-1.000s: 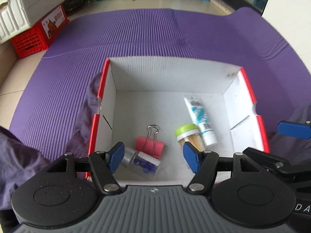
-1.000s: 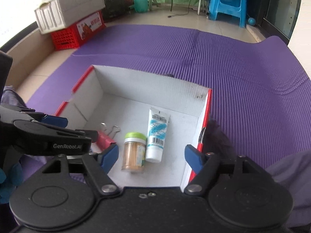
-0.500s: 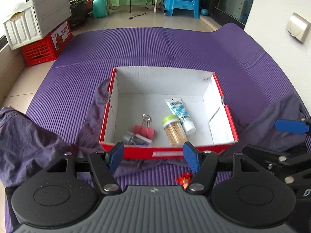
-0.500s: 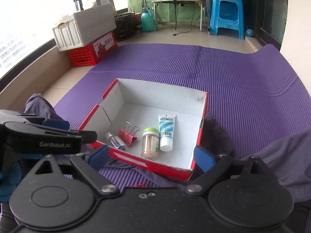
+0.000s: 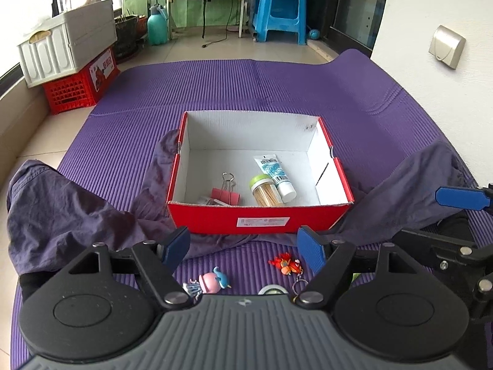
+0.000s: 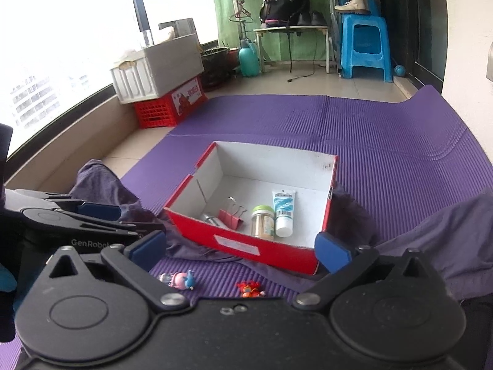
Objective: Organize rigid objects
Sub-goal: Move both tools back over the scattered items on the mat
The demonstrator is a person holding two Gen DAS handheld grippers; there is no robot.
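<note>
Left wrist view: the left tool (image 5: 243, 249) has pulled back from the red box (image 5: 262, 215), now in the middle of the frame; its jaws have just been opening and stand apart with nothing between them. In the box lie a pink binder clip (image 5: 226, 192), a toothpick jar (image 5: 265, 189) and a white tube (image 5: 275, 175) with a barcode; the box label is unreadable. A pink toy (image 5: 214, 280) and an orange keychain (image 5: 285, 263) wait on the purple mat (image 5: 246, 86) at lower centre, probably next.

Right wrist view: the right tool (image 6: 240, 248) has also retreated, jaws just opened wide, empty. "GenRobot" reads at left.
</note>
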